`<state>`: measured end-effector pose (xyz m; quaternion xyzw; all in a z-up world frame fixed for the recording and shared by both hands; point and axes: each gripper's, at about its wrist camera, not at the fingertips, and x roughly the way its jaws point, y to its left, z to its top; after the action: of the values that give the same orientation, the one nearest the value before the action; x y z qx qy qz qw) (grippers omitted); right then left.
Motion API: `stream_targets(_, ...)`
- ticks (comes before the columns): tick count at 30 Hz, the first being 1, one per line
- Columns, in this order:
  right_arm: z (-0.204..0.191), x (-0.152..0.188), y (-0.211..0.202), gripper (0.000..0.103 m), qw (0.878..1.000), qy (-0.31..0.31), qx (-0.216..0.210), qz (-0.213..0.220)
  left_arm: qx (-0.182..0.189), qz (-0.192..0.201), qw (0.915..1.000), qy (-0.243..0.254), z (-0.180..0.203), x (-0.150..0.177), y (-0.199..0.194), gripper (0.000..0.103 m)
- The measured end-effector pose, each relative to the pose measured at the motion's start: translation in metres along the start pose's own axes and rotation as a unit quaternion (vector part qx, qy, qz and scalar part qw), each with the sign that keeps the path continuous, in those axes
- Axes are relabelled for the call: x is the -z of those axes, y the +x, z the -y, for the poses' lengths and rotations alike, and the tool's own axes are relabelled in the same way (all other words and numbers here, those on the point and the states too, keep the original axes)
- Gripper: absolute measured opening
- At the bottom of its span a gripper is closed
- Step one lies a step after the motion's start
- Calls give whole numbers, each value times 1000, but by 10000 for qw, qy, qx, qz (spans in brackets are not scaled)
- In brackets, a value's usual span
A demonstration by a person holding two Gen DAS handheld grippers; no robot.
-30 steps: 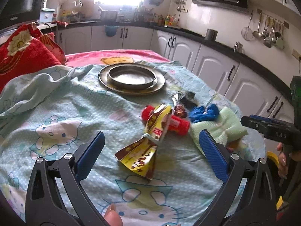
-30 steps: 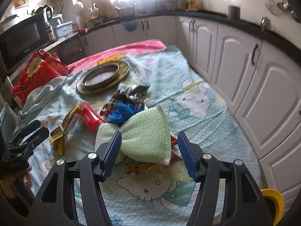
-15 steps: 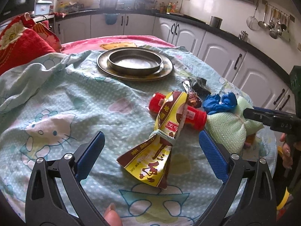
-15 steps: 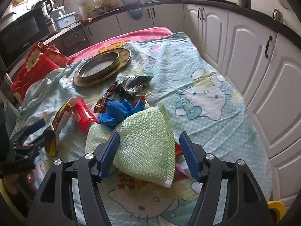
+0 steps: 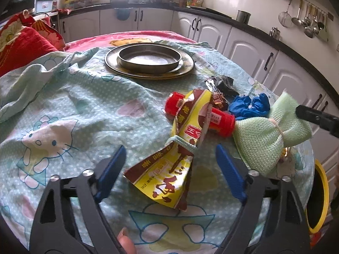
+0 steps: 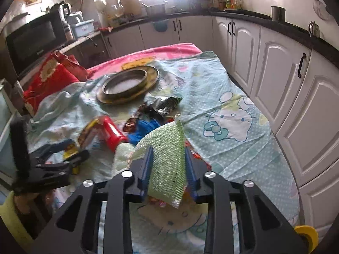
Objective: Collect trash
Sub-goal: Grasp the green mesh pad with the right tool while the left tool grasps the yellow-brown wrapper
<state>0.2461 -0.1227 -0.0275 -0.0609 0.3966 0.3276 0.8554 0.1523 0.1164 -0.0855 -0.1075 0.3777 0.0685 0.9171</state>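
Note:
A pile of trash lies on the Hello Kitty cloth. My left gripper (image 5: 169, 158) is open with its blue fingers either side of a yellow and brown snack wrapper (image 5: 169, 167). Behind it lie a red bottle (image 5: 218, 118), a blue glove (image 5: 250, 105), a dark foil wrapper (image 5: 222, 83) and a green mesh scrubber (image 5: 264, 139). My right gripper (image 6: 168, 158) is shut on the green mesh scrubber (image 6: 167, 148). The red bottle (image 6: 112, 133) and blue glove (image 6: 146, 127) lie just beyond it.
A round metal tray with a pan (image 5: 148, 60) sits further back on the cloth. A red cushion (image 5: 19, 46) lies at the far left. White kitchen cabinets (image 6: 275, 53) run along the right. A yellow bin rim (image 5: 320, 196) shows at the lower right.
My right gripper has closed its fingers on the green mesh scrubber. My left gripper has moved forward, bringing the snack wrapper between its open fingers.

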Motion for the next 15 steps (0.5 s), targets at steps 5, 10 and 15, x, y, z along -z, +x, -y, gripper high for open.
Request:
stream_targets(5, -17, 9, -26, 26, 9997, -70, -164, 137, 81, -58, 9999, 63, 3, 3, -2, 49)
stream_targets(10, -34, 20, -44, 29, 9993, -63, -301, 224, 260, -89, 9996, 108, 7, 8, -7, 46)
stream_targets(15, -44, 26, -46, 28, 9996, -183, -56, 209, 321, 0, 9994, 124, 10, 12, -19, 46)
